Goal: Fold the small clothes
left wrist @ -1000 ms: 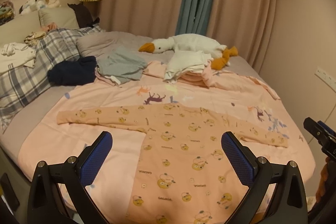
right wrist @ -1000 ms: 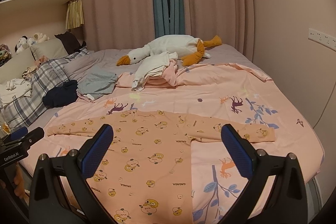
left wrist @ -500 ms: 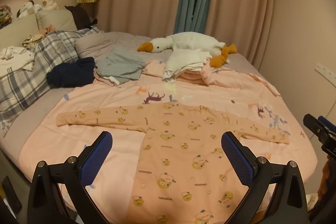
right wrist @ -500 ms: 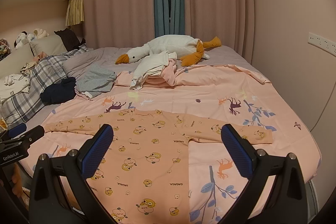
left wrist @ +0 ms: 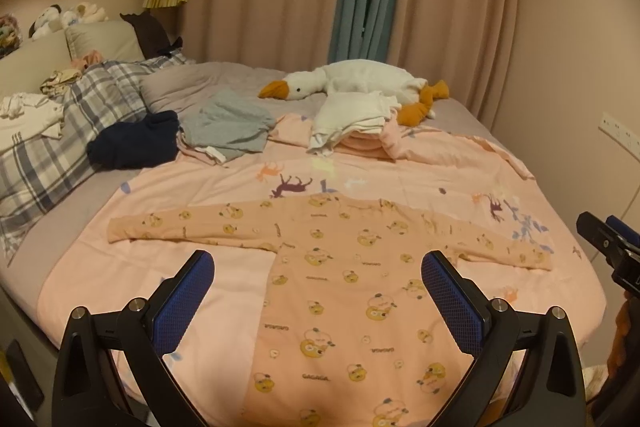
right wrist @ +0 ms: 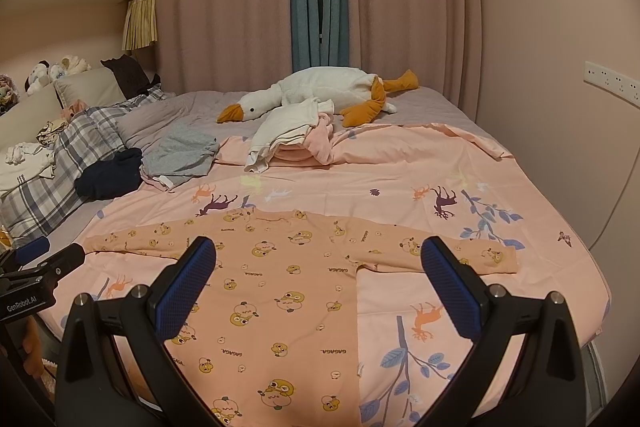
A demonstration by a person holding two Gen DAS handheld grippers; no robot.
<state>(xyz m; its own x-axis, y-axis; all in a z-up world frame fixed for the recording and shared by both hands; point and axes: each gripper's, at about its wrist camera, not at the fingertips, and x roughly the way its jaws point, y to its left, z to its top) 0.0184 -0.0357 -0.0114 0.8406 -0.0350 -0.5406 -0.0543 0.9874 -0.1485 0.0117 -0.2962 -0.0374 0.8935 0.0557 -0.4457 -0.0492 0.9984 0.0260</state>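
A: On the pink bedsheet (left wrist: pixel 400 167), left wrist view: orange romper (left wrist: pixel 340 267), flat, sleeves spread. Relative to the left gripper (left wrist: pixel 318 291)?

B: Between and beyond its spread blue pads (left wrist: pixel 180 303); nothing gripped, no contact. Lower hem cut off by the frame edge. Right gripper (left wrist: pixel 608 247) only partly in view at the right edge.

A: Right wrist view?

B: Right gripper (right wrist: pixel 318 287) likewise wide apart, empty; romper (right wrist: pixel 280 287) below, mostly toward its left finger. Far clothes pile (right wrist: pixel 288 139) beside the goose plush (right wrist: pixel 320 95): separate items hard to tell
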